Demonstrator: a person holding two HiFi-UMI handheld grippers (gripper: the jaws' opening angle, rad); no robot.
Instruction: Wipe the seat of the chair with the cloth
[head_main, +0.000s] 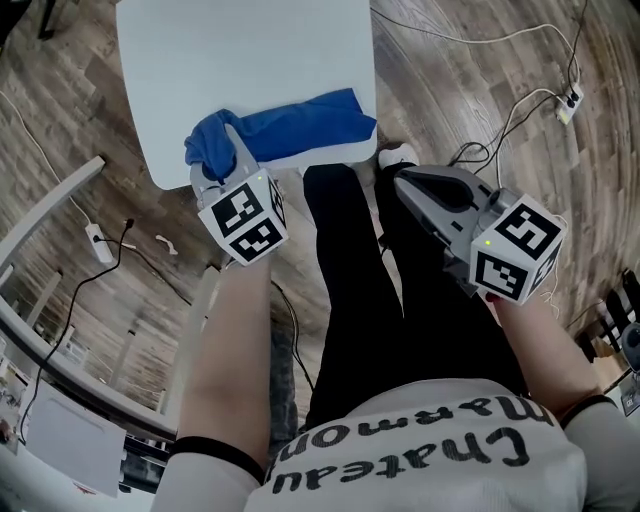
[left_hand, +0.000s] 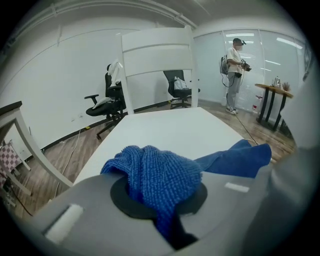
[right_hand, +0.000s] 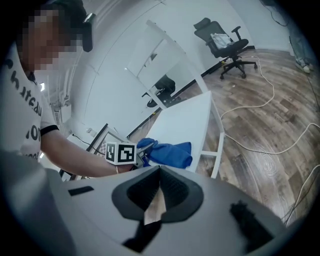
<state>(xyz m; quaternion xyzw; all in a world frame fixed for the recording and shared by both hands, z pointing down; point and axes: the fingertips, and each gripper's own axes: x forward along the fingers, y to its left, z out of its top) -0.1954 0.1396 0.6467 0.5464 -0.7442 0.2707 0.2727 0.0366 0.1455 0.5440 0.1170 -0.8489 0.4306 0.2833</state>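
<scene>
blue cloth (head_main: 290, 128) bunched in left tongs (head_main: 216, 166), clamped tight, ready to drag across white seat (head_main: 250, 60); right tongs (right_hand: 159, 192) closed, empty, parked clear.

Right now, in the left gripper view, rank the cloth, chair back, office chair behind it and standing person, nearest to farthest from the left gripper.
1. Cloth, clamped in the left gripper.
2. Chair back, centre, across the seat.
3. Office chair behind it, and person at far right: too close to call.
</scene>
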